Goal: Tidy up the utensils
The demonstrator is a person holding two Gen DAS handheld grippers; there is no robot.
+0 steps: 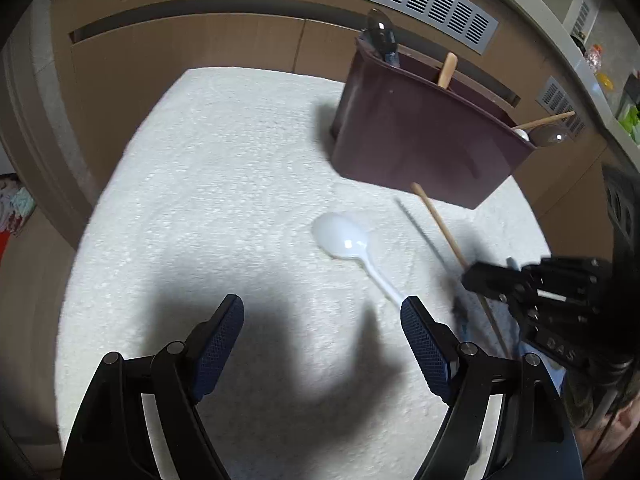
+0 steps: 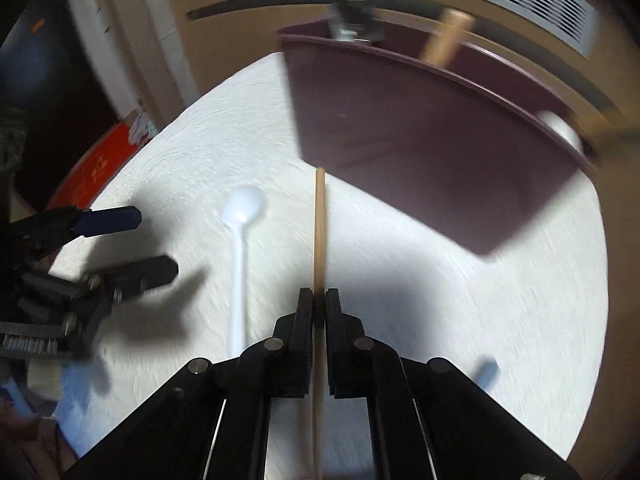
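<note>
1. Right tool (image 2: pixel 319 300): I have it pinched tight on a wooden chopstick (image 2: pixel 320 232), the stick running straight out between the pads toward the holder. Gripping it along the tool's own axis means, I judge, that I can tip it end-first into a compartment.

2. Left tool (image 1: pixel 322 312): spread wide and empty, hovering over the counter (image 1: pixel 200 184). Its right pad sits just at the handle end of the white plastic spoon (image 1: pixel 348 244); I cannot tell whether it touches. I read this as lining up for the spoon.

3. White plastic spoon: lies flat on the white textured covering, bowl toward the holder, handle toward me. Loose, not yet sorted.

4. Maroon utensil holder (image 1: pixel 420 140): stands at the far right of the counter, divided into compartments. A dark-handled item (image 1: pixel 382 36) stands up at its left end, a wooden handle (image 1: pixel 447 70) in the middle, and a wooden stick with round spoon bowls at the right end. Like seems grouped with like, so the chopstick probably belongs with the wood.

5. Thin pale utensil (image 1: pixel 420 228): lies on the counter beside the chopstick; too faint to name.

6. Small blue item (image 2: pixel 486 372): near the counter's right edge, blurred; unidentified.

7. Progress, my estimate: partway; several utensils are housed, at least two pieces are outstanding.
</note>
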